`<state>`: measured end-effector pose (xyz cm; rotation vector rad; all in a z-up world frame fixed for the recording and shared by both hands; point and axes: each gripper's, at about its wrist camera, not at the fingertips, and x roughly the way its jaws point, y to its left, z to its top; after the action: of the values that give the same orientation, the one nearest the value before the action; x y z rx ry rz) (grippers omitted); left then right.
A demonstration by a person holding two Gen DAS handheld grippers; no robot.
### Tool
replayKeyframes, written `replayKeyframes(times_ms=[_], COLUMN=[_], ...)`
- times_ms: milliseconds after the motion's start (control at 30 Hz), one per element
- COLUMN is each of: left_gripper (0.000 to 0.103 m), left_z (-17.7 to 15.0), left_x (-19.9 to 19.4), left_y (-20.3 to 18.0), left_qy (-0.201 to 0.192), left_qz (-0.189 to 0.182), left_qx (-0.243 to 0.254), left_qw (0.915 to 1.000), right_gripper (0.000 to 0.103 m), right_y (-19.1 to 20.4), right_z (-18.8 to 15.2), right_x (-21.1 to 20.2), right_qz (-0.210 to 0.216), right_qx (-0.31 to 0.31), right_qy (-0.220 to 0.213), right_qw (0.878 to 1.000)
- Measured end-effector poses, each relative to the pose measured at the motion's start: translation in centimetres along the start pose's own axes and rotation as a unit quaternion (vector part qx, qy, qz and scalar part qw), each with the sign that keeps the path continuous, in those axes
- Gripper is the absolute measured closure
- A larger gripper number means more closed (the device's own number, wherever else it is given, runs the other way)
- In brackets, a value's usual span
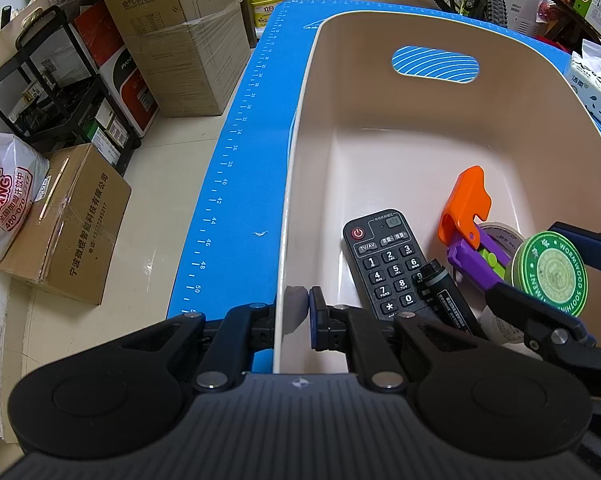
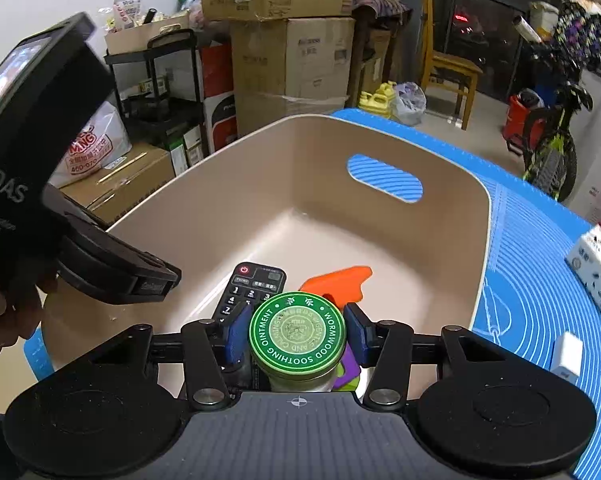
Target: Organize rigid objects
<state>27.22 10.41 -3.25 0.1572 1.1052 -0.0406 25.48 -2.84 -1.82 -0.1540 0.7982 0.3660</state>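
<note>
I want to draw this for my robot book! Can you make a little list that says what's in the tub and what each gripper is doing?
tub: beige, on blue mat
inside tub: remote, orange toy, marker, tape
left gripper: shut on the tub's wall
right gripper: holds green-lidded jar over the tub
on mat beside tub: tissue pack, small white box
</note>
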Motion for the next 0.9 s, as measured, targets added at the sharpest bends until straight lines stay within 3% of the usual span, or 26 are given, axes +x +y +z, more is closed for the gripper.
replayKeyframes(times_ms=[233, 433, 700, 900], left_gripper=[0.092, 0.092, 0.092, 0.092], left_z=[0.0, 0.0, 0.2, 0.2], left_x=[0.0, 0.0, 0.1, 0.1], left_y=[0.0, 0.0, -0.1, -0.1], left_qy=[0.000, 0.000, 0.000, 0.000], left_qz=[0.000, 0.000, 0.000, 0.000], left_qx=[0.000, 0.000, 0.001, 0.000], left_qw=[1.0000, 1.0000, 1.0000, 1.0000], right_gripper=[0.031, 0.025, 0.023, 0.023], right_y=[-1.3, -2.7, -6.8, -11.0], right_z=[-0.3, -0.1, -0.7, -2.9], right_x=[-0.9, -2.4, -5.8, -5.8], right_qz=[0.009, 0.004, -0.046, -0.097], right_qx=[0.034, 0.038, 0.054, 0.083], right_qy=[-0.025, -0.051, -0.090, -0.070], right_qw=[0.999, 0.998, 0.993, 0.989])
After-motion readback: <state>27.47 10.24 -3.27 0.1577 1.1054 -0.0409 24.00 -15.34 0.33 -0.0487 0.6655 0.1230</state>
